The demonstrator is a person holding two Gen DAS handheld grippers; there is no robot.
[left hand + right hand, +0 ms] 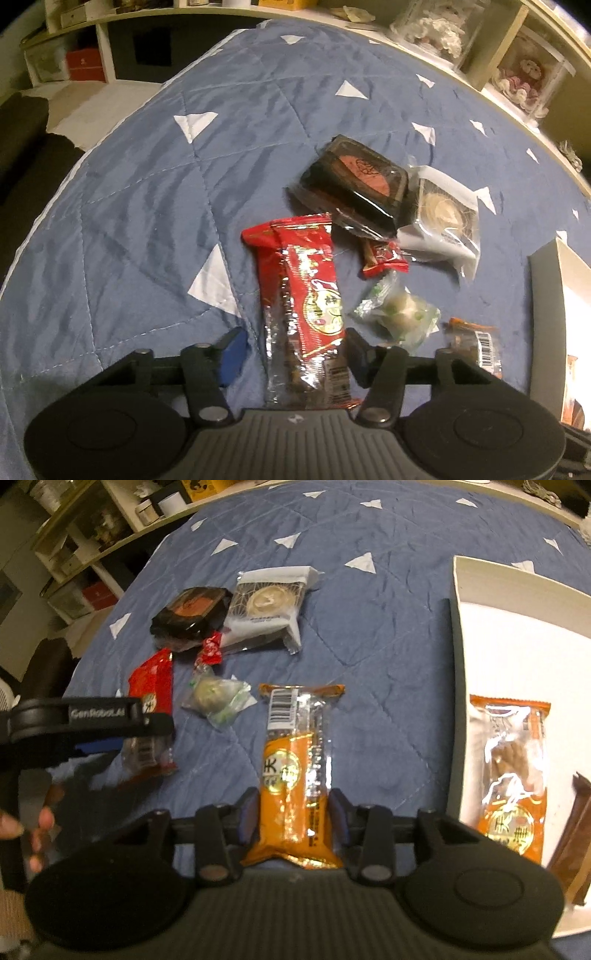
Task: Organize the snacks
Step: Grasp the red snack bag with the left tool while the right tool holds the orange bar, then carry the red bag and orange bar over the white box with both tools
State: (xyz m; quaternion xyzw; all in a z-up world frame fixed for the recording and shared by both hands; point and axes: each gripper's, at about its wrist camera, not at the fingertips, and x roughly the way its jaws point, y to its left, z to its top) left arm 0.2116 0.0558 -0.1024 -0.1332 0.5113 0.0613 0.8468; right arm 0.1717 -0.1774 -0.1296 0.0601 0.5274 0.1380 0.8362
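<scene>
Showing white box (458, 635) contents, right view only

On the quilt (369, 635), one long packet (295, 775) lies lengthwise just left of the box (458, 701). The box holds a like packet (513, 775) (another wrapper beside it). Further left lie a round sweet (218, 701) and a second long packet (303, 314); behind them, two boxed cakes (192, 609) side by side.

Left gripper (291, 354) part-open, right gripper (293, 818) part-open, both pitched steeply down
</scene>
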